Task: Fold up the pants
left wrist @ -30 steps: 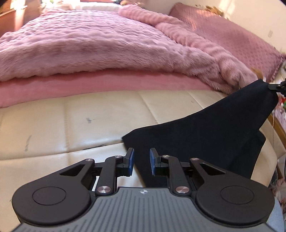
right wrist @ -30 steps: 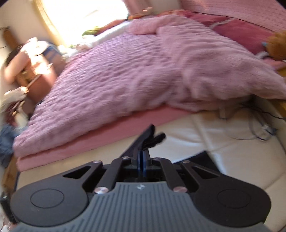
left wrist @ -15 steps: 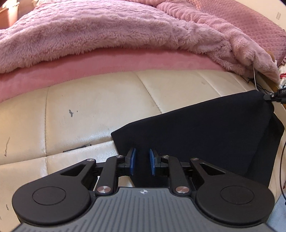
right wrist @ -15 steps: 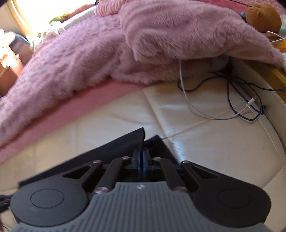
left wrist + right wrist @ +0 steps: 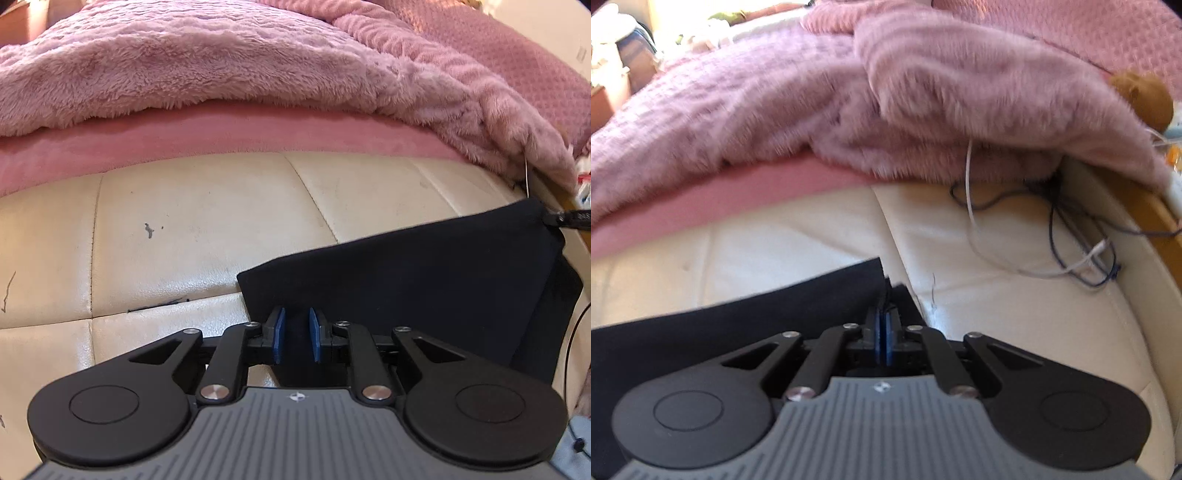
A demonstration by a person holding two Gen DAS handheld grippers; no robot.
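The black pants [image 5: 424, 280] lie spread as a flat band across the cream leather bench [image 5: 203, 221]. My left gripper [image 5: 295, 317] grips their near-left edge, with black cloth filling the narrow gap between its blue pads [image 5: 277, 334]. At the far right corner of the cloth, the tip of my right gripper [image 5: 569, 216] pinches the fabric. In the right wrist view the right gripper [image 5: 885, 317] is shut on that corner of the pants [image 5: 738, 325], just above the bench, and the cloth runs off to the left.
A fluffy pink blanket [image 5: 221, 66] on a pink mattress borders the bench at the back. White and dark cables [image 5: 1052, 236] lie on the bench to the right of the pants. A brown plush toy [image 5: 1141, 96] sits at the far right, beside a wooden edge [image 5: 1145, 206].
Both grippers came down. The right one sank most, bringing the raised corner of the pants low over the bench, so the cloth now lies nearly flat instead of hanging in a peak.
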